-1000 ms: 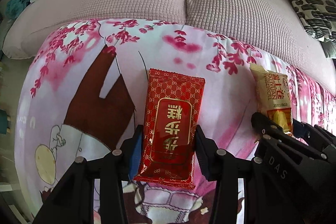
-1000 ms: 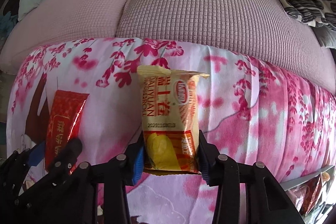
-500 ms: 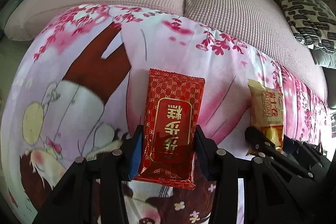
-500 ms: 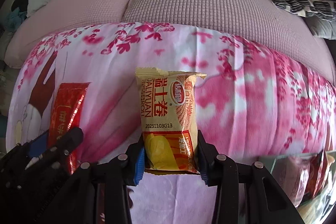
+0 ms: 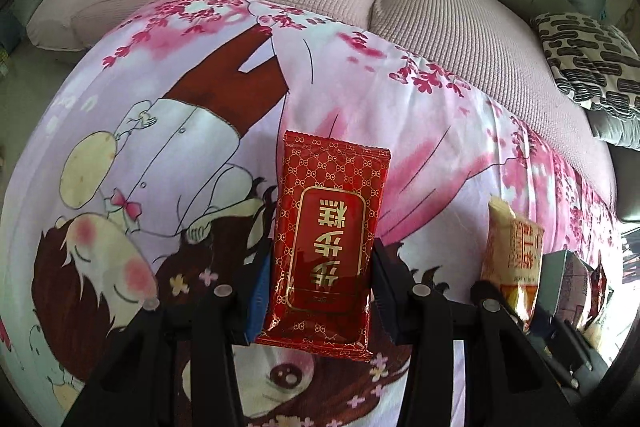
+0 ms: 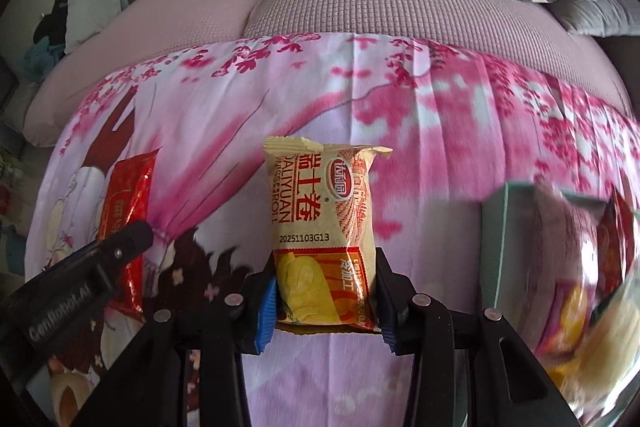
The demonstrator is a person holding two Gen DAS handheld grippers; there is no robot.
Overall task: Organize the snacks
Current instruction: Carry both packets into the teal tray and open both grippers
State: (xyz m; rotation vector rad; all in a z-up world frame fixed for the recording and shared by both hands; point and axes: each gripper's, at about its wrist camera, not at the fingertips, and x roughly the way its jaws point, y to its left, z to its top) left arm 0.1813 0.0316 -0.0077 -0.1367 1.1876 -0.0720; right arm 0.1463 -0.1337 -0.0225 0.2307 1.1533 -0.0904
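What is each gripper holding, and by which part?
The left gripper clamps the red snack packet by the side edges of its lower half. The right gripper clamps the yellow Swiss roll packet by its lower side edges.

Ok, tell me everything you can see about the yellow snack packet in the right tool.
The yellow snack packet is a glossy, puffy pillow-style wrapper, cream-yellow with red lettering, a round red logo, a printed date code and a picture of a yellow roll on a red-orange band. Its crimped top seal points away from the camera. The right tool is shut on its lower end, blue pads pressing both sides, holding it clear above the pink floral cloth.
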